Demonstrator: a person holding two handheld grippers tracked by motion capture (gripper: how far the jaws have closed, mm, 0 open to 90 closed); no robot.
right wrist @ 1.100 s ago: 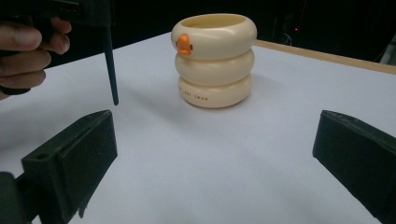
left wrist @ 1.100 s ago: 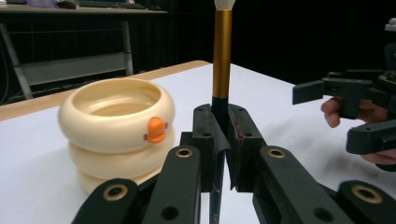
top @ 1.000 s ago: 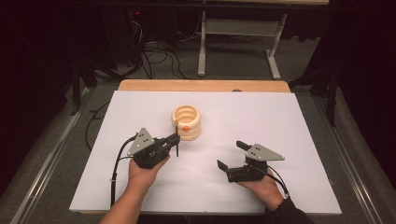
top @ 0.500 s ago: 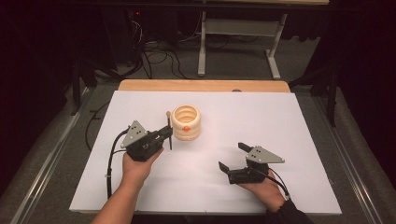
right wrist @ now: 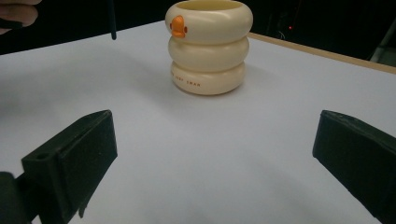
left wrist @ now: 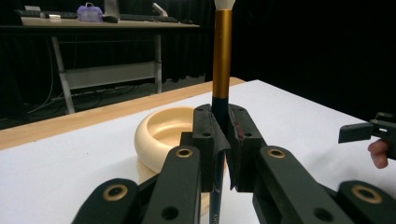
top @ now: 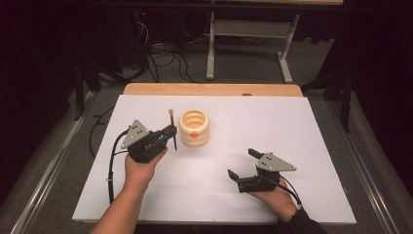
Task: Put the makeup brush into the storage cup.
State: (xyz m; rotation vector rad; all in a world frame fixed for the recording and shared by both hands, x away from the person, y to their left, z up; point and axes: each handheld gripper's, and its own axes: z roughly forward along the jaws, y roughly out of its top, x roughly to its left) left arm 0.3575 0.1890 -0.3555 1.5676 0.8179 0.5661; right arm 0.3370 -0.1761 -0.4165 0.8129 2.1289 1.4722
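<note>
A cream ringed cup (top: 194, 127) with a small orange duck bill stands mid-table; it also appears in the right gripper view (right wrist: 208, 45) and behind the jaws in the left gripper view (left wrist: 163, 133). My left gripper (top: 171, 134) is shut on a thin dark brush (top: 173, 129) with a gold ferrule (left wrist: 222, 51), held upright just left of the cup. The brush's lower end hangs above the table (right wrist: 112, 21). My right gripper (top: 243, 163) stands open at the front right, jaws wide apart with nothing between them, aimed at the cup.
The white tabletop (top: 302, 126) has a wooden strip (top: 214, 89) along its far edge. Beyond it are a desk frame (top: 248, 46) and cables on the floor. A metal rail (top: 44, 170) runs along the table's left side.
My left gripper has moved left and slightly back, tipping the brush upright beside the cup. The right gripper has stayed almost still.
</note>
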